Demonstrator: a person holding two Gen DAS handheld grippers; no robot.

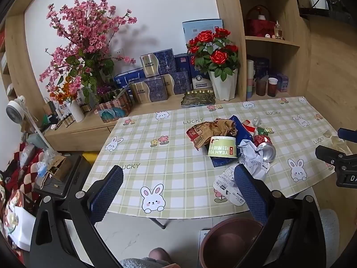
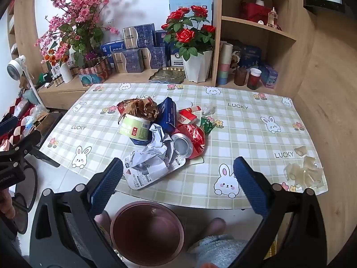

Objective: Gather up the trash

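A heap of trash lies mid-table: a green paper cup (image 1: pixel 222 149) (image 2: pixel 135 126) on its side, crumpled brown wrapper (image 1: pixel 212 128) (image 2: pixel 139 107), blue box (image 2: pixel 168 114), crushed red can (image 2: pixel 188 141) (image 1: pixel 265 147), crumpled white paper (image 2: pixel 154 156) (image 1: pixel 254 156) and a flat white label (image 1: pixel 227 184). A dark red bin (image 2: pixel 147 234) (image 1: pixel 229 243) stands on the floor below the table's near edge. My left gripper (image 1: pixel 178 192) is open and empty above the near edge. My right gripper (image 2: pixel 178 183) is open and empty, just short of the white paper.
The checked tablecloth (image 1: pixel 156 156) covers the table. Clear plastic scraps (image 2: pixel 305 172) lie at its right corner. Flower pots (image 2: pixel 196 67), blue boxes and cups crowd the shelf behind. A fan (image 1: pixel 15 111) and clutter stand at the left. My knees show beside the bin.
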